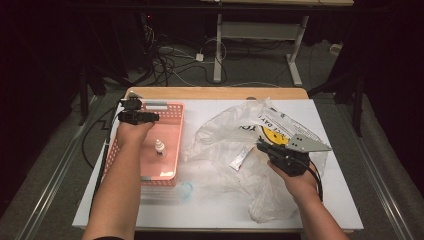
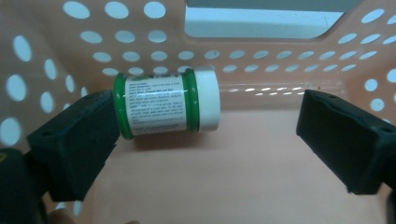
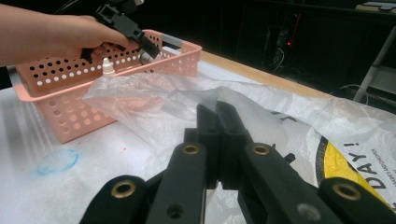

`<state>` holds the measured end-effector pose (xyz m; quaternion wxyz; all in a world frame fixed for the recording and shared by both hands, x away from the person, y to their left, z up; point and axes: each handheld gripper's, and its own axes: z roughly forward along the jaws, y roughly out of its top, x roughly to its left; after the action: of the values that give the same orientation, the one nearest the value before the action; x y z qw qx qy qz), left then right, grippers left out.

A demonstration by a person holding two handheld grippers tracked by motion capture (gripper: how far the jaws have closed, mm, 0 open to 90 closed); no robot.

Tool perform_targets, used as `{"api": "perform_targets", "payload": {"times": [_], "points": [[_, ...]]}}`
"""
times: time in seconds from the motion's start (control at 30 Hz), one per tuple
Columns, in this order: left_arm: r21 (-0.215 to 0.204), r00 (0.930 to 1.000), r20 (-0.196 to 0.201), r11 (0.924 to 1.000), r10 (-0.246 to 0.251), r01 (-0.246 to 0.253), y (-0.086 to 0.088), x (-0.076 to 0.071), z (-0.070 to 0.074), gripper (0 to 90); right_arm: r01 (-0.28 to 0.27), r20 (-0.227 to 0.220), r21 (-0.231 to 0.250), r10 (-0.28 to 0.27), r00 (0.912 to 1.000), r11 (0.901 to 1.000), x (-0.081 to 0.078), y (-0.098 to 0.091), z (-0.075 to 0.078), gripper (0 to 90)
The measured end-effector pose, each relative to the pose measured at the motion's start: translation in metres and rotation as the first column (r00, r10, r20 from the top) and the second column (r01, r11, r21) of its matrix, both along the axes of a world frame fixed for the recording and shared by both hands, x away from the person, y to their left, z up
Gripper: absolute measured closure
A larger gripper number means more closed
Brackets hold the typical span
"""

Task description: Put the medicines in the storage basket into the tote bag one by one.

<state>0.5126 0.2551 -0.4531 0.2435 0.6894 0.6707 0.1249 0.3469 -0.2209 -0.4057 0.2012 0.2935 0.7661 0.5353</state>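
Here the green jar (image 2: 161, 103) with a white lid lies on its side on the floor of the pink basket (image 1: 172, 125), near its far wall. The left claw (image 2: 208, 140) reaches down into the basket, spread wide, one jaw just beside the jar's base. A small white bottle (image 1: 159, 147) stands upright farther along the basket. On the table (image 1: 210, 205), the right claw (image 3: 217, 112) is pressed together, pinching the clear plastic bag (image 1: 220, 135).

a dim room is surrounding a white-topped table (image 1: 320, 200) with a wooden far edge. grey carpet floor (image 1: 60, 150) is lying around it. cables (image 1: 170, 60) are trailing behind, near the white legs of a desk (image 1: 218, 50). light is falling mainly on the tabletop.
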Motion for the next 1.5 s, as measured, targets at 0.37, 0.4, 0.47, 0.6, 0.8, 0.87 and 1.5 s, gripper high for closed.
{"api": "perform_targets", "payload": {"times": [0.37, 0.4, 0.47, 0.6, 0.8, 0.87, 1.5], "points": [[0.037, 0.9988, 0.018, 0.9983, -0.046, 0.045, -0.008, 0.001, -0.004, 19.0, 0.007, -0.003, 0.002, -0.007, 1.0, 1.0, -0.001, -0.002, 0.0, 90.0], [0.033, 0.9983, 0.019, 0.998, -0.055, 0.054, -0.008, 0.001, -0.004, 19.3, 0.004, -0.002, 0.0, -0.004, 1.0, 1.0, -0.001, -0.002, 0.0, 90.0], [0.054, 0.9981, 0.03, 0.9972, -0.053, 0.052, -0.009, -0.001, -0.002, 20.1, 0.003, 0.0, -0.001, -0.003, 1.0, 1.0, -0.001, -0.001, 0.0, 90.0], [0.118, 0.9984, 0.056, 0.993, -0.005, -0.001, -0.004, -0.003, 0.004, 21.3, 0.005, -0.001, 0.002, -0.005, 1.0, 1.0, -0.001, -0.001, 0.0, 90.0], [0.125, 0.9998, 0.013, 0.992, 0.018, -0.019, -0.001, 0.001, -0.003, 20.8, 0.0, -0.002, 0.002, 0.0, 1.0, 1.0, -0.001, -0.001, 0.0, 90.0], [0.143, 0.9998, 0.012, 0.9896, 0.016, -0.017, -0.004, 0.002, -0.005, 20.0, 0.001, -0.003, 0.001, -0.001, 1.0, 1.0, -0.001, 0.0, 0.0, 90.0], [0.0, 0.9914, -0.021, 0.9916, -0.129, 0.129, -0.017, 0.001, -0.019, 35.0, 0.004, 0.001, 0.007, -0.004, 1.0, 1.0, -0.001, -0.002, 0.001, 90.0]]}}
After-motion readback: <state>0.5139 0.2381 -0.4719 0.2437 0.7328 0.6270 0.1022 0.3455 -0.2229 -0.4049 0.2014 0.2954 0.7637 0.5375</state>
